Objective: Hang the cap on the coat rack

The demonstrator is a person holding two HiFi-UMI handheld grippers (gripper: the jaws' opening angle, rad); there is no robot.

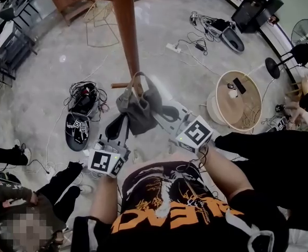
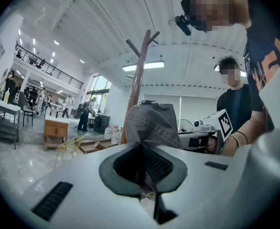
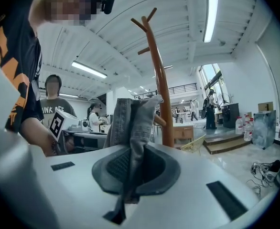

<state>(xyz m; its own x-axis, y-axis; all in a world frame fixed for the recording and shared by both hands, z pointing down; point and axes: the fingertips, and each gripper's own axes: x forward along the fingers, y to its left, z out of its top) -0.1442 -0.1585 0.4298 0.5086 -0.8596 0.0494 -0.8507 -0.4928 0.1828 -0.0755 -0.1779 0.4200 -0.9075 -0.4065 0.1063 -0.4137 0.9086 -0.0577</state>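
1. Both tools are clamped on the same thing: a grey denim cap (image 1: 138,108), stretched between them.
2. Left gripper (image 2: 142,162): the jaws are pinched tight on a fold of the cap. In its own view the fabric bunches up right out of the pads.
3. Right gripper (image 3: 129,170): same deal, with the jaws closed down on the cap's other side. A strip of denim runs down between the pads and the rest stands up in front of the camera.
4. The cap is up in the air, not on anything yet as far as I can see. From the head view it sits right in front of the wooden rack (image 1: 125,33), low on the pole.
5. A short peg (image 1: 119,85) sticks out of the pole just beside the top of the cap. I can't tell whether the cap touches it or the pole.
6. The two grippers come in from either side and point at each other's end of the cap, so each one's marker cube shows in the other's view.
7. The rack's top forks are way above the cap in both gripper views.
8. Around it there's a cable mess (image 1: 83,96) on the floor left of the rack, and a round table (image 1: 238,96) off to the right.
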